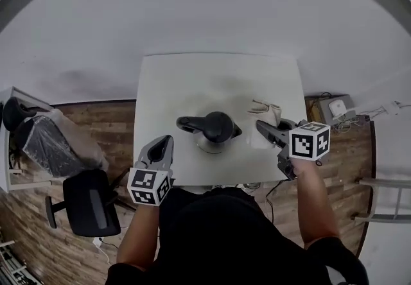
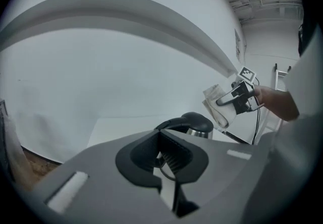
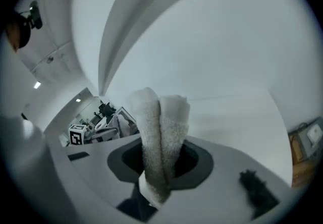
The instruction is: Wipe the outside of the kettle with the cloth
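Right gripper (image 1: 266, 129) clenched on soft, limp terry cloth (image 3: 160, 137) | left gripper (image 1: 164, 144) closed, empty | steel kettle (image 1: 212, 129) on bench (image 1: 192, 78): judged rigid, slippery; best steadied by handle (image 1: 189, 123).

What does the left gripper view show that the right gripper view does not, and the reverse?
Only the left gripper view shows the kettle standing on the table, and the right gripper seen from outside, holding the cloth in the air beyond the kettle. Only the right gripper view shows the cloth up close, folded and pinched between its own fingers, and the left gripper, small, at the left. Both views share the cloth, the white table and the white wall.
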